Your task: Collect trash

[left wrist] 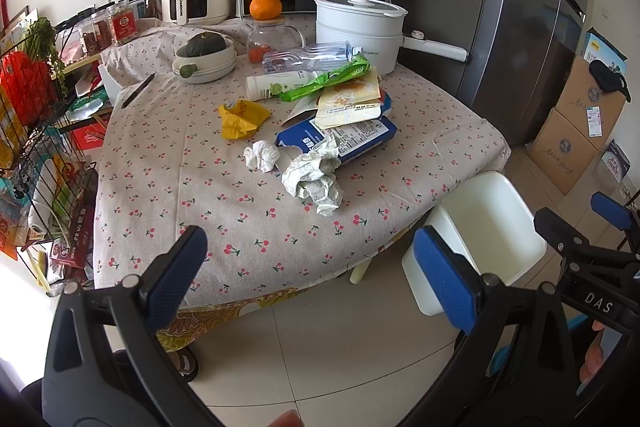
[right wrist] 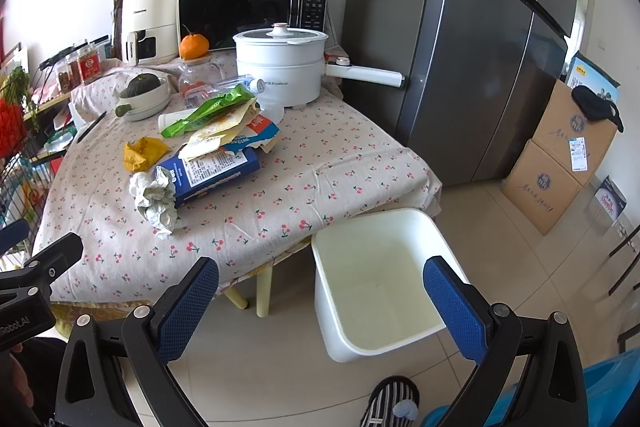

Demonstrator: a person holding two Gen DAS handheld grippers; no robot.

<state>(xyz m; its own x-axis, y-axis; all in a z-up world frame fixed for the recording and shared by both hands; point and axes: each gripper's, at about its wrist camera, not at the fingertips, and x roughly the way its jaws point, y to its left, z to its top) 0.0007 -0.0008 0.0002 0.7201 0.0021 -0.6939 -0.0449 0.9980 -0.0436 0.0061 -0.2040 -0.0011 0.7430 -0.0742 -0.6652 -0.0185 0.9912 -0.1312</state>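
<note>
Left gripper [left wrist: 316,273] spread wide, holding nothing, short of the table [left wrist: 168,187] edge. Right gripper [right wrist: 322,301] likewise spread and unloaded, directly above the white bin [right wrist: 340,327] on the floor. Trash lies ahead of both: crumpled paper [left wrist: 314,181], white tissue wad [left wrist: 262,154], yellow wrapper [left wrist: 240,119], blue carton [left wrist: 360,139], green packet [left wrist: 332,77], plastic bottle [left wrist: 308,57].

Trash pile [left wrist: 320,115] on table [left wrist: 168,187]; bin [right wrist: 380,279] beside table.
</note>
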